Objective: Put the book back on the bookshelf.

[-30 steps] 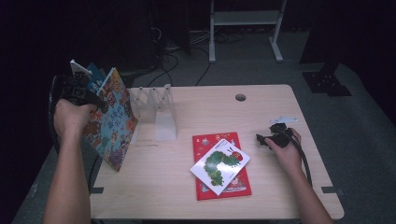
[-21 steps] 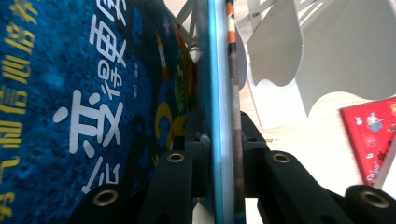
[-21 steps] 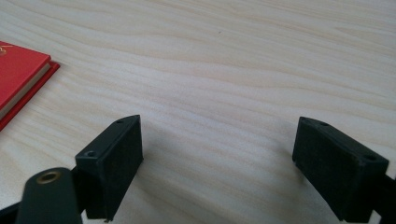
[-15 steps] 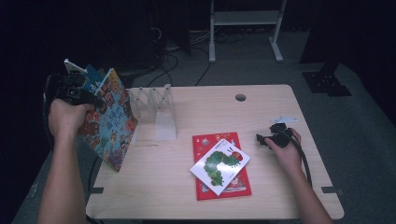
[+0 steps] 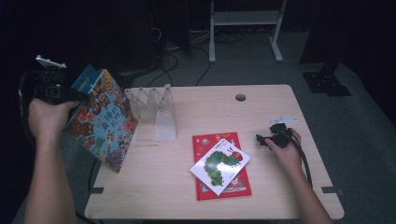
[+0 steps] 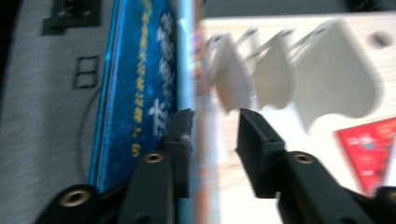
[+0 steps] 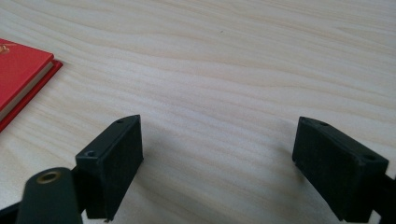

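Left gripper [image 6: 210,126] jaws just opening, book [image 5: 105,121] edge between them, leaning off counter [image 5: 280,107] edge. Right gripper [image 7: 217,163] jaws apart, resting on counter.

A counter [image 5: 280,196] carries a slotted book rack [image 5: 156,109] toward its far left. Two books [image 5: 100,123] stand tilted at the counter's left edge, just left of the rack, with the left claw [image 5: 70,95] at their top edge. Near the counter's middle, one flat book [image 5: 236,186] lies with a second book [image 5: 219,162] on top of it, askew. The right claw [image 5: 260,140] rests on the counter, right of that stack.
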The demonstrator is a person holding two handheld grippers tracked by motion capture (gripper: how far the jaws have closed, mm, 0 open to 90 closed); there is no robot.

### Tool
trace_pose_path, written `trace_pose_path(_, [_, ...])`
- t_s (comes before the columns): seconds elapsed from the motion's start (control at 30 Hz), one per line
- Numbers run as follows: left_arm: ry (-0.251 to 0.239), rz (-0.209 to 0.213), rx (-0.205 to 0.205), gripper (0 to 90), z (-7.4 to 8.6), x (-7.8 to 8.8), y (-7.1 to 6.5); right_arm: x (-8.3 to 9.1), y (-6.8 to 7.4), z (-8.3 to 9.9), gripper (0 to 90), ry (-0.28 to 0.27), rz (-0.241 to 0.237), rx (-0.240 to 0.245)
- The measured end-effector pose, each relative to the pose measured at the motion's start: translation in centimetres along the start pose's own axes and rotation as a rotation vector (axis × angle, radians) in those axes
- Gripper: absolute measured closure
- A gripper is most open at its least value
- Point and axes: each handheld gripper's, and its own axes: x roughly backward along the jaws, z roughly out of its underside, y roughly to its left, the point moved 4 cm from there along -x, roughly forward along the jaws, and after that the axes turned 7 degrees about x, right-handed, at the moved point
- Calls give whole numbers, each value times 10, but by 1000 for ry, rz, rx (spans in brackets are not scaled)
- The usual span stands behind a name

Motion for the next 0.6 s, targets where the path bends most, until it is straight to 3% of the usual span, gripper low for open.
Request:
trace_pose_path(0.27, [71, 53, -62, 897, 8, -7, -16, 0, 0, 0, 150, 0, -2, 3])
trace_pose_path(0.6, [97, 150, -134, 897, 20, -25, -43, 0, 0, 0, 150, -1, -2, 3])
